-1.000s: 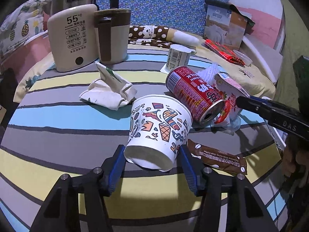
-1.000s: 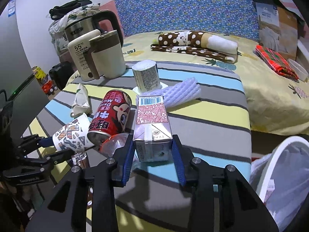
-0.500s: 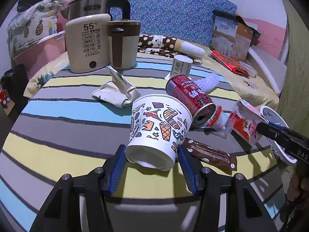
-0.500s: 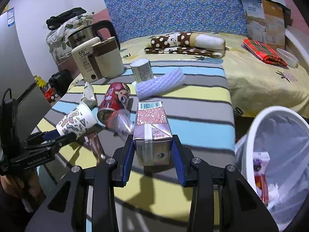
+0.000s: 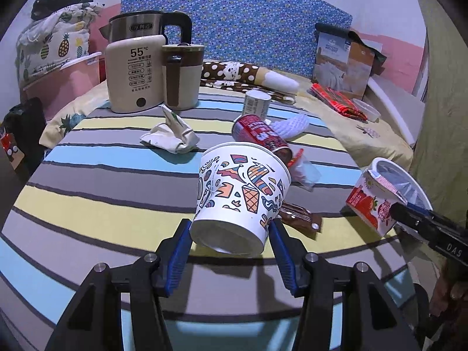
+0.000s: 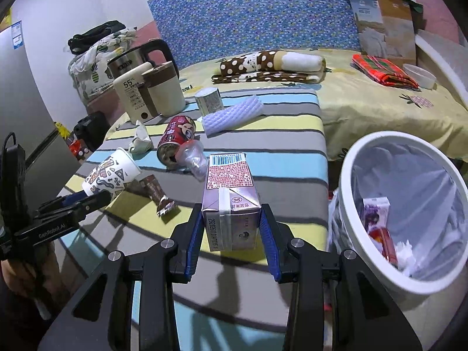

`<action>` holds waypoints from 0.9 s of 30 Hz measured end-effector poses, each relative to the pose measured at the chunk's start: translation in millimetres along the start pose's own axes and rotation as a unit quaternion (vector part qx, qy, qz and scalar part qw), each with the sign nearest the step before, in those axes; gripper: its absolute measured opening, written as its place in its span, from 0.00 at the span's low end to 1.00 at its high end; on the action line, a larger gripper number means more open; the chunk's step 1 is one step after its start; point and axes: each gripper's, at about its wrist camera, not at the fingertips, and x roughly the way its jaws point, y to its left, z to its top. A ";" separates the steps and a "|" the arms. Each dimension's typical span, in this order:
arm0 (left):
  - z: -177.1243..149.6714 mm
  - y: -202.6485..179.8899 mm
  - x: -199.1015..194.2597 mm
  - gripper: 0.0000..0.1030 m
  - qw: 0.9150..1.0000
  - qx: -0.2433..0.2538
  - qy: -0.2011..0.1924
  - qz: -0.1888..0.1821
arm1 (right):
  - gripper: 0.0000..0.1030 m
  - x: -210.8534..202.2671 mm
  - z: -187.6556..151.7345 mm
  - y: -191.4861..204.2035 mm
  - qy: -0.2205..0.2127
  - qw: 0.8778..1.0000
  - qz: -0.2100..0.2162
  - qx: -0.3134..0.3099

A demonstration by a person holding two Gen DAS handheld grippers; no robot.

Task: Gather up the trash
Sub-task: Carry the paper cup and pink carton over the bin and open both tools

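Note:
My left gripper (image 5: 231, 244) is shut on a patterned paper cup (image 5: 242, 196), lifted above the striped table (image 5: 96, 193); the same cup (image 6: 109, 175) shows at the left of the right wrist view. My right gripper (image 6: 231, 228) is shut on a pink milk carton (image 6: 231, 201), held over the table's edge beside the white lined trash bin (image 6: 409, 213). That carton (image 5: 371, 201) appears at the right in the left wrist view. On the table lie a red can (image 5: 260, 136), a brown wrapper (image 5: 298, 215), a crumpled tissue (image 5: 172, 134) and a clear plastic piece (image 5: 304, 169).
A beige kettle base (image 5: 133, 73) and a mug (image 5: 181, 79) stand at the table's back left. A small white tin (image 5: 256, 103) and foam netting (image 5: 289, 124) lie further back. The bed (image 6: 380, 102) runs behind. The bin holds some cartons and tissue.
Both grippers have drawn back and to the right with the cup and the carton; the trash bin has come into the right wrist view.

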 end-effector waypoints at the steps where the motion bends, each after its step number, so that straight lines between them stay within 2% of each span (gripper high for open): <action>1: -1.3 -1.7 -1.7 0.52 1.000 0.000 0.000 -0.002 | 0.39 -1.5 -1.6 -0.2 0.000 1.000 0.000 0.001; 12: -7.7 -35.7 -14.7 0.52 0.999 0.023 -0.001 -0.043 | 0.39 -23.6 -9.7 -8.0 -0.017 1.000 -0.010 0.017; 19: -3.6 -78.3 -7.0 0.52 0.995 0.055 0.007 -0.082 | 0.39 -36.8 -12.9 -24.1 -0.032 0.998 -0.030 0.035; 27: 4.6 -135.2 7.8 0.52 0.987 0.097 0.015 -0.128 | 0.39 -56.7 -15.0 -53.4 -0.054 0.994 -0.067 0.064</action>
